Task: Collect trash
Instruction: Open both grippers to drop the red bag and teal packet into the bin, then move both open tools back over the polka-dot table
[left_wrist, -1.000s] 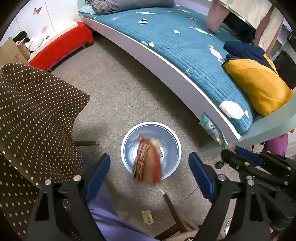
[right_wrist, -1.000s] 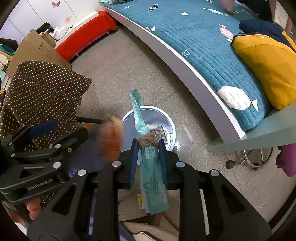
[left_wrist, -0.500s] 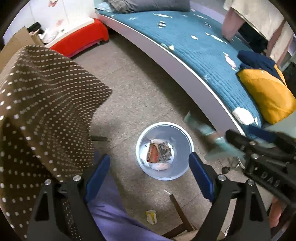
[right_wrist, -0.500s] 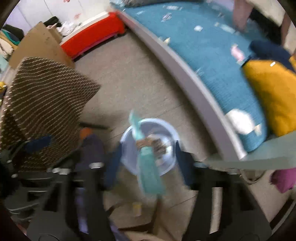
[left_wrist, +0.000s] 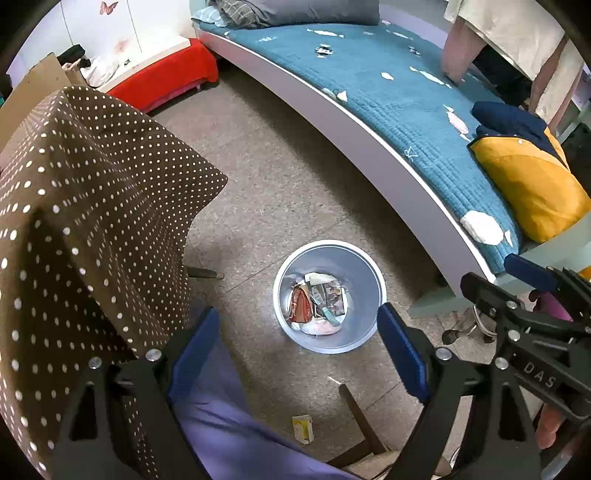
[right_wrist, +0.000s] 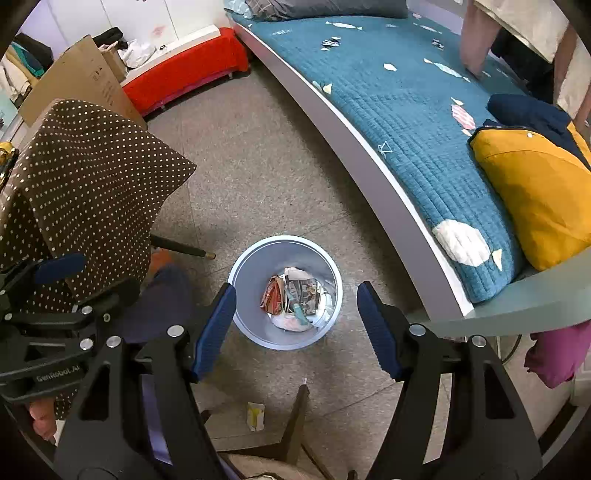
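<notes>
A grey round bin (left_wrist: 328, 245) stands on the floor beside the bed. Inside lie an orange packet (left_wrist: 300, 304), a teal wrapper (left_wrist: 327, 314) and other scraps. My left gripper (left_wrist: 297, 314) hovers above the bin, open, with nothing between its blue pads. In the right wrist view my right gripper (right_wrist: 295, 295) also hangs over the bin (right_wrist: 284, 239), open and empty, and the teal wrapper (right_wrist: 299, 312) lies below it. White paper scraps (right_wrist: 460, 242) rest on the bed. A small yellow scrap (right_wrist: 255, 415) lies on the floor.
A brown dotted cloth (left_wrist: 92, 221) drapes a chair on the left. The bed (left_wrist: 406, 110) with a teal quilt and a yellow cushion (left_wrist: 532, 188) curves along the right. A red bench (left_wrist: 166, 74) and cardboard box (right_wrist: 81, 81) sit behind. A wooden chair leg (left_wrist: 354, 410) is near.
The orange packet has fallen into the bin. My right gripper opened and the teal wrapper dropped from it into the bin. Both grippers have drawn back slightly from the bin.
</notes>
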